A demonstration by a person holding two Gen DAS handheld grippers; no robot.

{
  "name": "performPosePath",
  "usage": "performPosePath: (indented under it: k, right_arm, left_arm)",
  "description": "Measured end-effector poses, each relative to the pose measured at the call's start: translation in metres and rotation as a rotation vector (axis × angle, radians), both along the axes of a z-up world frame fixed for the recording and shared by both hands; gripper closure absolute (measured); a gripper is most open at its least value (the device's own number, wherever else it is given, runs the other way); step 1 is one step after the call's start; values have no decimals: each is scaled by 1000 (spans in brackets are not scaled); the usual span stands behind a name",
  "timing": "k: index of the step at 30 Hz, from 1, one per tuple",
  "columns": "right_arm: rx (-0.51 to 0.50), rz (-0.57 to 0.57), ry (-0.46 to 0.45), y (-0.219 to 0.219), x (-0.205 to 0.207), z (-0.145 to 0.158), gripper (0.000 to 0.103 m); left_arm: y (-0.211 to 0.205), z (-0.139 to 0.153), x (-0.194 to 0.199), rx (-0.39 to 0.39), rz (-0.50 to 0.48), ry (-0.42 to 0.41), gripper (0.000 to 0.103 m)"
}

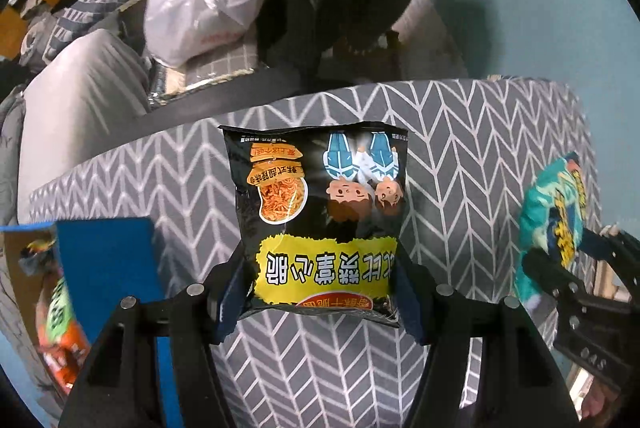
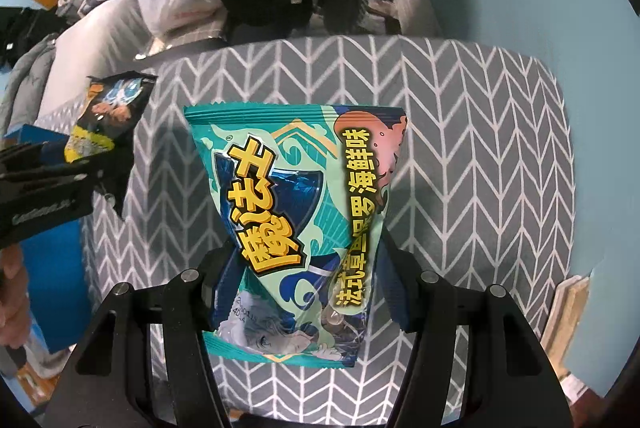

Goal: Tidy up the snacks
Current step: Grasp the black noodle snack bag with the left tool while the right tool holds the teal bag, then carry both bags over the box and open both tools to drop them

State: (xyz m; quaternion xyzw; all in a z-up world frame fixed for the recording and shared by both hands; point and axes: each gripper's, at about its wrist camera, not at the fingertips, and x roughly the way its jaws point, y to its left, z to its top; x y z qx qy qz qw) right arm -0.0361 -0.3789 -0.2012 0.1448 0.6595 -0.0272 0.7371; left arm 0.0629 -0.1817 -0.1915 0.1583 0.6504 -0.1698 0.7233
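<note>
My left gripper (image 1: 320,288) is shut on a black snack bag (image 1: 320,212) with yellow lettering and cartoon figures, held above the grey chevron cloth (image 1: 480,156). It also shows at the left of the right wrist view (image 2: 108,112). My right gripper (image 2: 308,268) is shut on a teal snack bag (image 2: 296,204) with yellow characters, held above the same cloth (image 2: 480,148). In the left wrist view the teal bag (image 1: 556,208) and the right gripper (image 1: 576,280) show at the right edge.
A blue box (image 1: 104,268) stands open at the left with orange and green snack packs (image 1: 60,328) inside; it shows in the right wrist view (image 2: 56,268) too. A white plastic bag (image 1: 200,0), bedding and a dark chair lie beyond the cloth. Light blue floor (image 1: 540,8) surrounds it.
</note>
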Motion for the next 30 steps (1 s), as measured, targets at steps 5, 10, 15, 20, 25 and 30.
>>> performPosePath:
  k: [5,10,15,20,25,30]
  right_arm:
    - [-5,33,-35,17,7,24,42]
    - [-11,64,-64,37,12,42,42]
    - [-1,92,-89,55,13,58,42]
    - [13,119,-108,74,12,70,42]
    - [33,155,-126,98,15,79,42]
    - [59,205,-133,129,21,84,42]
  left_arm:
    - [32,30,-13,-34,43,-15,37]
    - [66,47,-23,-55,90,-8,37]
    - [89,60,-31,-71,115,-27,37]
    - [108,71,-41,-85,140,-42,37]
    - [133,82,-51,-90,174,-62,37]
    - [171,90,-59,-95,230,-78,37]
